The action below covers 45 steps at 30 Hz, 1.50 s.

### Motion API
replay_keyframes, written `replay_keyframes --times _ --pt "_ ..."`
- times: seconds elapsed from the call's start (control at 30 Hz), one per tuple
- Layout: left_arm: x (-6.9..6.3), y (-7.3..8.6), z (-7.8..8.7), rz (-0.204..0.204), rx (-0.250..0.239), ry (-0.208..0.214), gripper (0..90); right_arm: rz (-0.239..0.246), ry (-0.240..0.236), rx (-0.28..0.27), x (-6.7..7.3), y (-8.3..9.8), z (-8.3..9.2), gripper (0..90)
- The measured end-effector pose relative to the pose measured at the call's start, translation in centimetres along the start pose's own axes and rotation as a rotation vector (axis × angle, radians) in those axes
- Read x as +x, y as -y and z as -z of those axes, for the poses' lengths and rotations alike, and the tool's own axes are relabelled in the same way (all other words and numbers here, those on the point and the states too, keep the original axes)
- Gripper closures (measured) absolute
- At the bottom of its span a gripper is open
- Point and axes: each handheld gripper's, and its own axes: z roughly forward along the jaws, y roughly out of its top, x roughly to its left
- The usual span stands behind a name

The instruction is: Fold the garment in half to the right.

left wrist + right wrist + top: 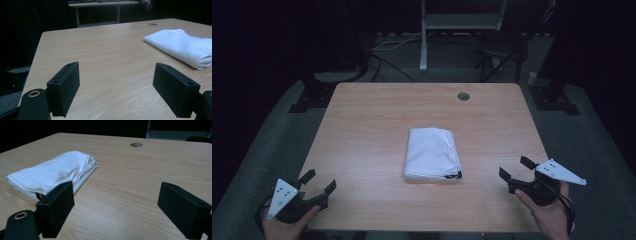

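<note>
- Grippers first: my left gripper (pixel 318 183) sits at the near left corner of the counter (pixel 362 125), jaws spread wide, nothing between them; it hovers low over bare wood.
- My right gripper (pixel 513 169) at the near right edge, jaws wide too, empty, pointed in toward the middle.
- Folded white cloth (pixel 432 153) lies flat mid-counter, between the two grippers and well apart from both; in the right gripper view it's ahead-left (pixel 53 173), in the left gripper view ahead-right (pixel 182 45).
- Handling guess: light, soft, limp; will sag and unfold if lifted by one layer. Not fragile, not slippery on wood.
- Grip spot: pinch the whole stack at the near edge or a corner, where the folded layers show; a small dark loop or tag (pixel 455 175) sits at the near right corner.
- Containers: none on the counter; just a cable hole (pixel 463 96) near the far edge.
</note>
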Motion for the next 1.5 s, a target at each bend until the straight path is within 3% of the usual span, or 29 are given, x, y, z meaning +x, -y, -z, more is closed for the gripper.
replay_keyframes --times 0.33,1.0,1.5 --pt "0.4 0.6 -0.4 0.01 0.001 -0.019 21.3 -0.014 0.008 -0.003 -0.6 1.4 0.1 13.1" --pt "-0.4 0.4 -2.5 -0.004 -0.004 -0.009 21.3 -0.025 0.02 -0.005 -1.1 2.6 -0.3 13.1" --pt "-0.5 0.5 -2.5 -0.002 -0.013 -0.023 21.3 -0.033 0.029 -0.01 -1.2 3.2 -0.4 13.1"
